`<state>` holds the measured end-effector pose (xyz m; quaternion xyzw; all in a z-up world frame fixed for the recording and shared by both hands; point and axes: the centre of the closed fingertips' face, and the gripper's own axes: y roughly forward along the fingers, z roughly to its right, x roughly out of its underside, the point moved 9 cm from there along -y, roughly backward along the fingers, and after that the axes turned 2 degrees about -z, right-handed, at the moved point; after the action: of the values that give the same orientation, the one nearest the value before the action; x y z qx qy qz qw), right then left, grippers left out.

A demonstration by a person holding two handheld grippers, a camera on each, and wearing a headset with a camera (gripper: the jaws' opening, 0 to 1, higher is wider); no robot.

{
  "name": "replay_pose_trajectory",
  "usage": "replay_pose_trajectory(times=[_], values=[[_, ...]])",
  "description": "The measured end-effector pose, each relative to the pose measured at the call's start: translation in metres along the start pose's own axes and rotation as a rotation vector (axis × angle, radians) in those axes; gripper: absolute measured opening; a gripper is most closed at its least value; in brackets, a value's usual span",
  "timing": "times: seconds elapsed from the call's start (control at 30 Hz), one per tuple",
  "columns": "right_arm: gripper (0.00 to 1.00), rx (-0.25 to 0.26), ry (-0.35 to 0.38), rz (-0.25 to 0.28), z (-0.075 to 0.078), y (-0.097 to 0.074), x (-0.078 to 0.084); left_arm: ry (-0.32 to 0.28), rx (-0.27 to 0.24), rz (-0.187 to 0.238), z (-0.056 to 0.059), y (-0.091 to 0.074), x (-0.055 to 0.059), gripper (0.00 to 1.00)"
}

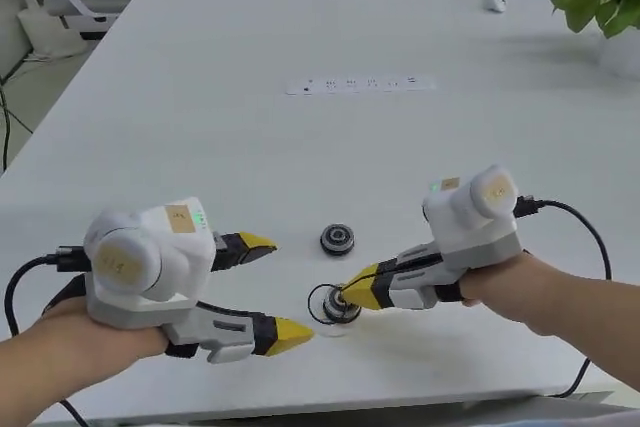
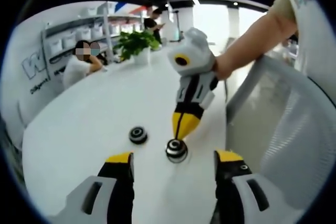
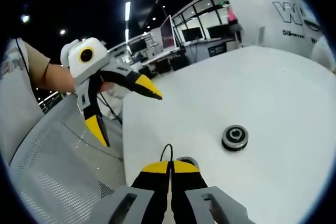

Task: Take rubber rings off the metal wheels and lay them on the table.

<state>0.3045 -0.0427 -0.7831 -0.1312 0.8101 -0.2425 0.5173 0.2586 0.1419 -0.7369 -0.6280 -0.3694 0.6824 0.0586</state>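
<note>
**Right gripper** [image 3: 169, 167]: jaws together, pinching a thin black rubber ring [image 3: 167, 151] partly lifted from the near metal wheel [image 1: 338, 309].
**Left gripper** [image 1: 275, 287]: jaws apart, empty, just beside that wheel.
**Second wheel** [image 1: 337, 239]: ring still on, farther in on the table [image 1: 200, 127].
**Risk:** the wheel is unheld and near the edge, so a pull may drag it or let the ring snap back.
**Writing:** wall lettering [image 2: 37, 66] starts with "W"; the rest is unreadable.
</note>
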Motion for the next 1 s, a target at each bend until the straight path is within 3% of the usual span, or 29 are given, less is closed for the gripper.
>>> replay_pose_trajectory(times=[0.2, 0.47, 0.67, 1.0], values=[[0.00, -0.015, -0.001, 0.007, -0.004, 0.008, -0.007, -0.029, -0.032, -0.011, -0.003, -0.013, 0.012, 0.68], [0.00, -0.015, -0.010, 0.014, -0.009, 0.028, -0.015, -0.047, -0.067, -0.016, -0.008, -0.025, 0.018, 0.69], [0.00, 0.028, -0.028, -0.008, -0.009, 0.044, -0.014, -0.057, -0.080, -0.014, -0.008, -0.028, 0.018, 0.69], [0.00, 0.085, -0.098, -0.030, -0.011, 0.054, -0.014, -0.062, -0.092, -0.020, -0.009, -0.031, 0.019, 0.69]])
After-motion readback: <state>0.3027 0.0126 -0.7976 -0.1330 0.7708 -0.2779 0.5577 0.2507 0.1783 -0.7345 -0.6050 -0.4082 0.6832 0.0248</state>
